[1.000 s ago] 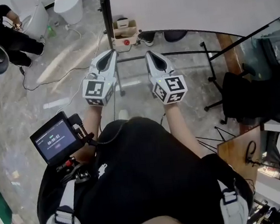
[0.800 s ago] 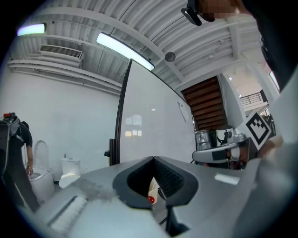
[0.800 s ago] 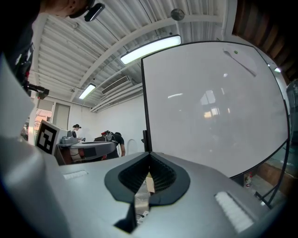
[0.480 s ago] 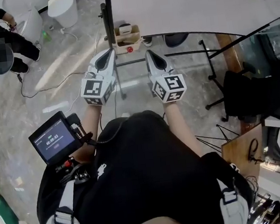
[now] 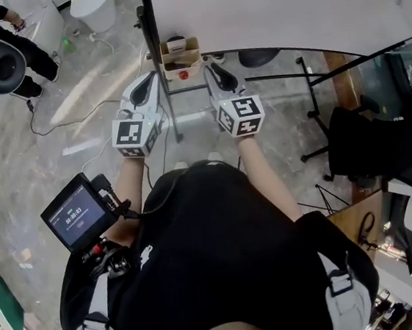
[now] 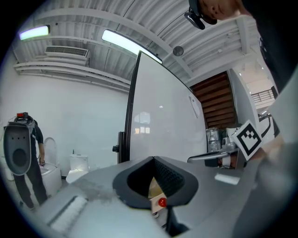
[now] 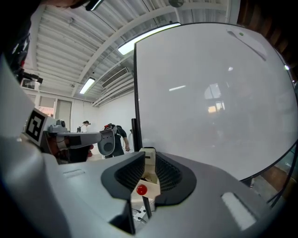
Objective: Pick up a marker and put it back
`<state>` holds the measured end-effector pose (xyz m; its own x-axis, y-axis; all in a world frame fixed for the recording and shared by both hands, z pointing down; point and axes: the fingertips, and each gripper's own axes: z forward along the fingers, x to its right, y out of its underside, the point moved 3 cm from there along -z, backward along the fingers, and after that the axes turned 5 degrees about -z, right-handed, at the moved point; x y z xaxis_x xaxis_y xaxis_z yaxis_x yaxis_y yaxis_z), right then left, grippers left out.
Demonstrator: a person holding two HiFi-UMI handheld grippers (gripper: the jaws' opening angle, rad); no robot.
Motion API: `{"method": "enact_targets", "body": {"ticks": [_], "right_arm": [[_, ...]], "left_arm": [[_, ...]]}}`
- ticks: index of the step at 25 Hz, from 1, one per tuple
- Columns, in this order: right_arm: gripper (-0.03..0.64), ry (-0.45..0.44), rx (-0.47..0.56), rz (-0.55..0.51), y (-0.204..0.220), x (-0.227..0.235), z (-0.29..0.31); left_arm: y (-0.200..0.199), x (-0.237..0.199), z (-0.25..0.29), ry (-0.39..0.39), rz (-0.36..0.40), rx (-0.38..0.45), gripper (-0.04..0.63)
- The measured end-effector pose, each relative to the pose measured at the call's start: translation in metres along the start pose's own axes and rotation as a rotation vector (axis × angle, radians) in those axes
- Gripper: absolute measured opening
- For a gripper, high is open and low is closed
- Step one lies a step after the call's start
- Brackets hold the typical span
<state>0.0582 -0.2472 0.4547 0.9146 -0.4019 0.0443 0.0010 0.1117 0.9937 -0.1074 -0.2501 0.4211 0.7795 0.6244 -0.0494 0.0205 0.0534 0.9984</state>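
Your left gripper [image 5: 153, 78] is just left of the small tan cardboard box [image 5: 181, 52] at the lower edge of the large white board [image 5: 284, 4]. It points toward the box, with its jaw tips closed together and nothing in them. Your right gripper [image 5: 210, 67] is just right of the box and also points toward it. Its jaws have just been opening and now stand a little apart and empty, with the box showing through the gap. A round red knob [image 5: 183, 74] is on the side of the box facing you. A black upright post [image 5: 153, 48] stands just left of the box. You can't pick out the marker itself. A white piece with a dark top [image 5: 177, 41] sits at the top of the box, too small to identify.
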Motion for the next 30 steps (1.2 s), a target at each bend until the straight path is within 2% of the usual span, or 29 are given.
{"method": "enact_targets", "body": {"ticks": [5, 12, 23, 27, 30], "right_arm": [[0.103, -0.047, -0.034, -0.014, 0.014, 0.017, 0.015], [0.112, -0.093, -0.058, -0.027, 0.021, 0.02, 0.03], [0.132, -0.144, -0.088, -0.018, 0.033, 0.02, 0.051], [0.169, -0.165, -0.109, -0.005, 0.044, 0.019, 0.062], [0.17, -0.17, -0.122, -0.007, 0.05, 0.02, 0.07]], "left_arm": [[0.006, 0.007, 0.01, -0.047, -0.017, -0.006, 0.005], [0.008, 0.003, 0.011, -0.091, -0.017, -0.02, 0.005], [0.016, -0.006, 0.008, -0.128, -0.01, -0.038, 0.005], [0.019, -0.012, 0.005, -0.149, -0.015, -0.039, 0.005], [0.021, -0.015, 0.003, -0.161, -0.018, -0.041, 0.005]]}}
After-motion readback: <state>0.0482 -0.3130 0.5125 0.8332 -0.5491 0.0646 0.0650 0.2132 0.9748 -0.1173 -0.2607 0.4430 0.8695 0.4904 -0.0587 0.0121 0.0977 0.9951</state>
